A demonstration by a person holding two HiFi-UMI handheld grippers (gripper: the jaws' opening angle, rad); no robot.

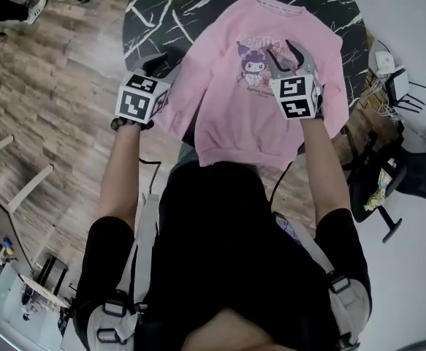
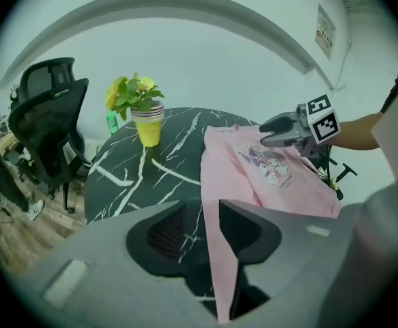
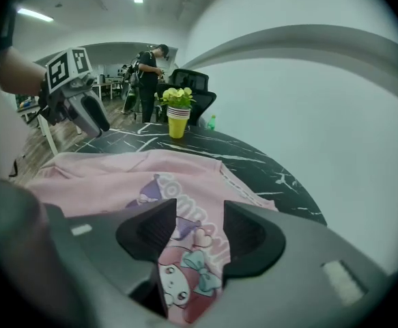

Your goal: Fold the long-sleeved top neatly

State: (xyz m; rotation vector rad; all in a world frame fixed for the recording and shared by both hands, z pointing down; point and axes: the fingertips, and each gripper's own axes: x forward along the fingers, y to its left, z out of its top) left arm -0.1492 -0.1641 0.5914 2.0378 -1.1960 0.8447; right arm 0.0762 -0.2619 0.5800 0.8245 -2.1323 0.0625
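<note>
Head view looks down on the pink long-sleeved top [image 1: 249,115], a soft, matte knit lying front-up on the round table [image 1: 161,13], whose glossy black surface is veined with white like marble. A cartoon print [image 1: 255,68] sits on the chest, its lettering too small for me to read, and the ribbed hem [image 1: 245,158] at my end puckers slightly. My right gripper [image 1: 287,55] hovers over that print with its curved grey fingers spread. Its own view shows the ridged black pads apart, with only the printed cloth lying flat below them and nothing pinched. My left gripper [image 1: 156,64] is at the garment's left edge, and its jaws stand apart too. In the left gripper view a strip of the pink fabric's edge runs between them, close against the right-hand pad, while bare table shows between it and the other pad, so I am not clamping it. Where that strip ends is lost in the gripper's throat. The left sleeve I cannot trace, since my marker cube [image 1: 143,97] and hand cover it, and the table's near rim is hidden under the hem and my head. A yellow pot [image 2: 149,125] of yellow-green flowers [image 2: 132,93] stands at the table's far side, a black office chair [image 2: 48,128] is beyond it, and wood-grain planks [image 1: 52,86] cover the floor.
</note>
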